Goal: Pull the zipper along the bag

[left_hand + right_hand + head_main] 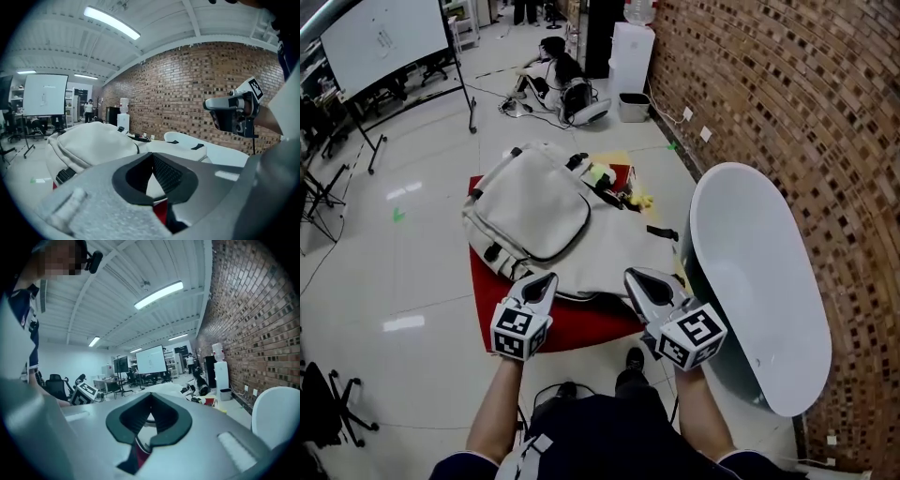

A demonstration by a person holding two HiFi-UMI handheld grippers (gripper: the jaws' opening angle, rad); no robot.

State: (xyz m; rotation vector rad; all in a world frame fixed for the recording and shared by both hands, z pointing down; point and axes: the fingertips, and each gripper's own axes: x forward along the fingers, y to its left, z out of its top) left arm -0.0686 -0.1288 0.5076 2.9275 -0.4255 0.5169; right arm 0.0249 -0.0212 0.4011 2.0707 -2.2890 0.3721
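A white tub [759,281] stands to my right beside the red bench [591,328], where the pale grey bag [534,206] lies flat. My left hand-held gripper [544,279] and right hand-held gripper [637,277] hover at the bag's near edge, pointing away from me. Both have their jaws together with nothing between them.

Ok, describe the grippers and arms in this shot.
Left claw and right claw are alike: grey tapered shells with black ribbed pads inside. Each carries a white cube printed with black square markers. The forearms are bare below short dark navy sleeves.
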